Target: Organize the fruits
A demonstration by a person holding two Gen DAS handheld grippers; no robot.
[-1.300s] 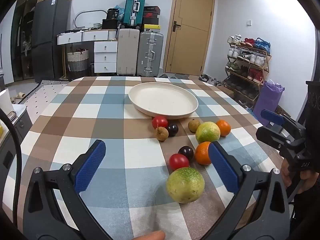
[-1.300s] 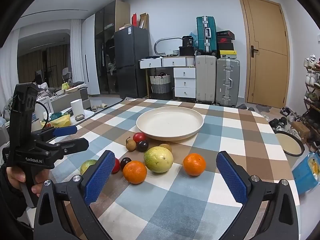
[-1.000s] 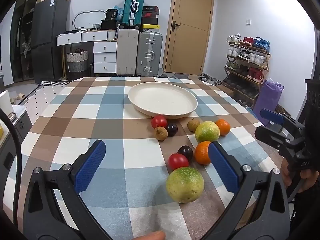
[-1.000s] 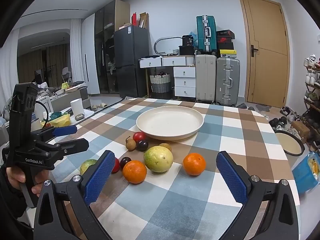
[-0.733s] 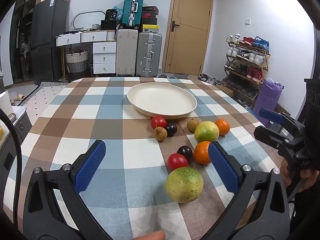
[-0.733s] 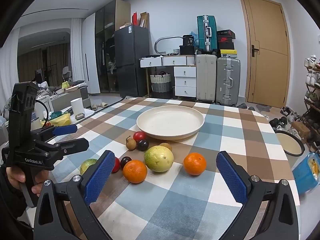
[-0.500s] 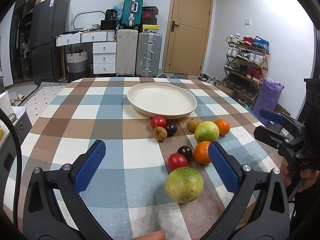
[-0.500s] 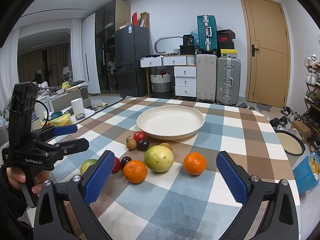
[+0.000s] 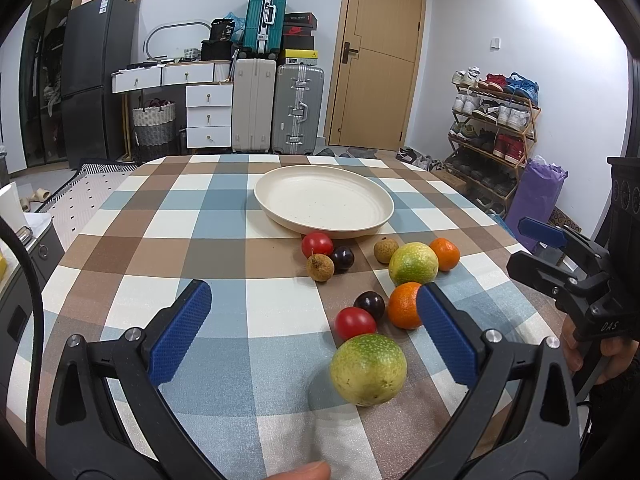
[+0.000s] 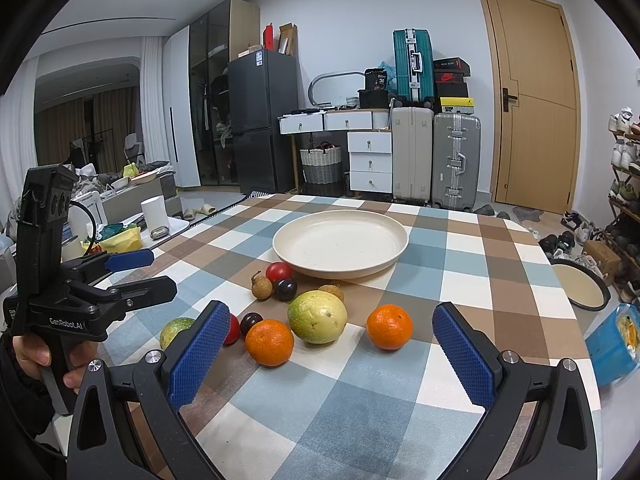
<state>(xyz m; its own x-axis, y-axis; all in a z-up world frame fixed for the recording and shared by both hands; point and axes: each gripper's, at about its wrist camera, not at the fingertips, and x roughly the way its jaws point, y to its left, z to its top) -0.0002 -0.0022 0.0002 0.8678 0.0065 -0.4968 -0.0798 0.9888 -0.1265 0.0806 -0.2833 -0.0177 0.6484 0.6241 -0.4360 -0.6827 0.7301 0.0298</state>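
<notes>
An empty cream plate (image 9: 324,200) (image 10: 340,244) sits mid-table. In front of it lie loose fruits: two oranges (image 10: 389,327) (image 10: 269,342), a large yellow-green citrus (image 10: 317,317), a green citrus (image 9: 368,368), red tomatoes (image 9: 317,244), dark plums (image 9: 369,304) and brown longans (image 9: 320,267). My left gripper (image 9: 316,336) is open and empty, just short of the green citrus. My right gripper (image 10: 330,354) is open and empty, in front of the oranges. Each gripper shows in the other's view: the right one (image 9: 560,256), the left one (image 10: 132,272).
The table has a checked blue, brown and white cloth (image 9: 192,248). Suitcases (image 9: 296,110), white drawers, a fridge and a door stand behind. A shoe rack (image 9: 492,120) is at the right. A blue bag (image 10: 612,344) and a bowl (image 10: 580,284) lie off the table's right edge.
Both views have shifted very slightly; the fruits and plate stay put and both grippers remain open.
</notes>
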